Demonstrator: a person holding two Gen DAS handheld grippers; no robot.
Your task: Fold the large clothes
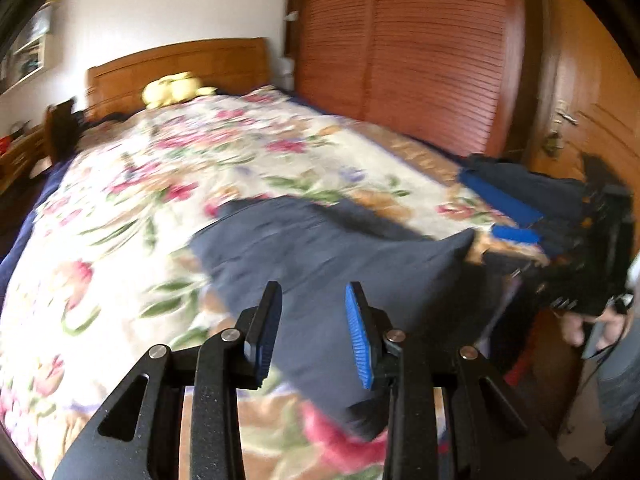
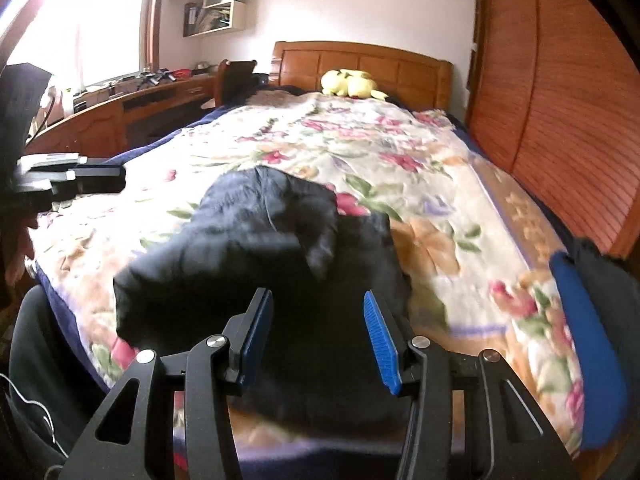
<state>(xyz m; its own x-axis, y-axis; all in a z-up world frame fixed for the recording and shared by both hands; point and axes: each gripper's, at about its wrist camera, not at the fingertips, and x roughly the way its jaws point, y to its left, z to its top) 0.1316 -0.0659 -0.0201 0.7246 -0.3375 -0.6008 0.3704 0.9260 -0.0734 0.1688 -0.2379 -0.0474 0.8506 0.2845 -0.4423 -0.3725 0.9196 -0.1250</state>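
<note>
The left claw (image 1: 310, 332) is seen tilted downward above the near part of the bed (image 1: 120, 208), its blue-padded fingers (image 1: 360, 340) spread apart with nothing between them; the dark navy garment (image 1: 320, 248) lies beyond and below the tips, untouched. To the right, the right claw (image 2: 318, 340) is likewise angled down over the near edge of the bed, its fingers spread and empty, and it is also visible from the left wrist view at the bed's right edge, gripped by a hand (image 1: 580, 326). The garment is bunched in a loose heap on the floral blanket (image 2: 400, 152) near the foot of the bed, roughly midway between the left and right edges. Much open blanket is left toward the headboard (image 2: 360, 64), where a yellow plush toy (image 2: 352, 84) rests. A louvred wardrobe (image 2: 560, 120) stands close along the right edge.
</note>
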